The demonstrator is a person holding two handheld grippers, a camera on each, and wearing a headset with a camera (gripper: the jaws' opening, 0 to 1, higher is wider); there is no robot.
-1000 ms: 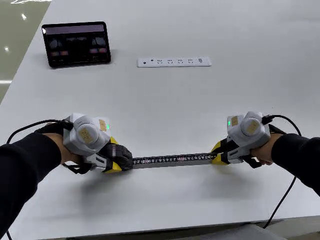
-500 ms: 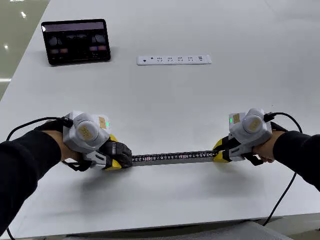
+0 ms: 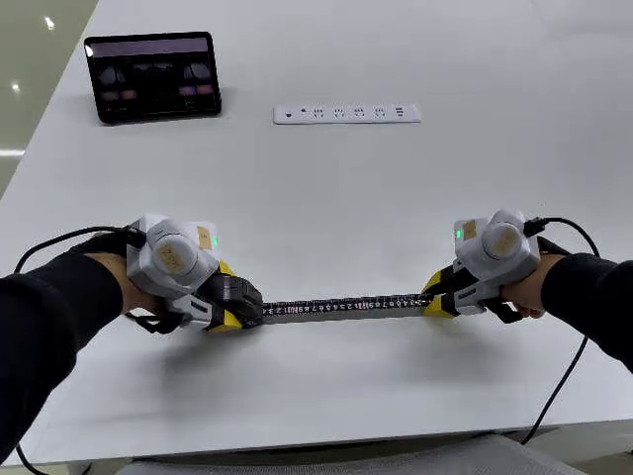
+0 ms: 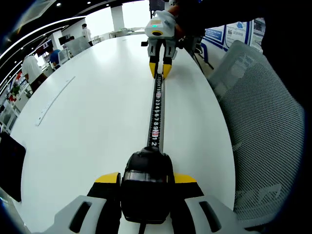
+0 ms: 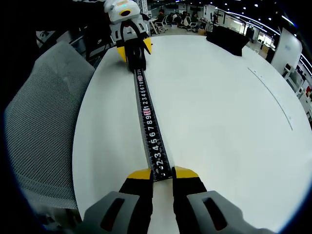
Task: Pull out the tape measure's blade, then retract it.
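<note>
Tape measure, chunky black case (image 3: 243, 295), sits near our edge of the white tabletop (image 3: 346, 198), clamped in the left tool (image 3: 228, 296). We've got the right tool (image 3: 432, 299) pinching the dark numbered blade (image 3: 341, 308) at its tip. Loads of room ahead. Both tool views add a grey mesh chair (image 4: 263, 122) past that edge.

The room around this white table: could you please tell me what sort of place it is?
Probably an open-plan office: a mesh office chair at the white table, a power strip and tablet on it, other people beyond.
</note>
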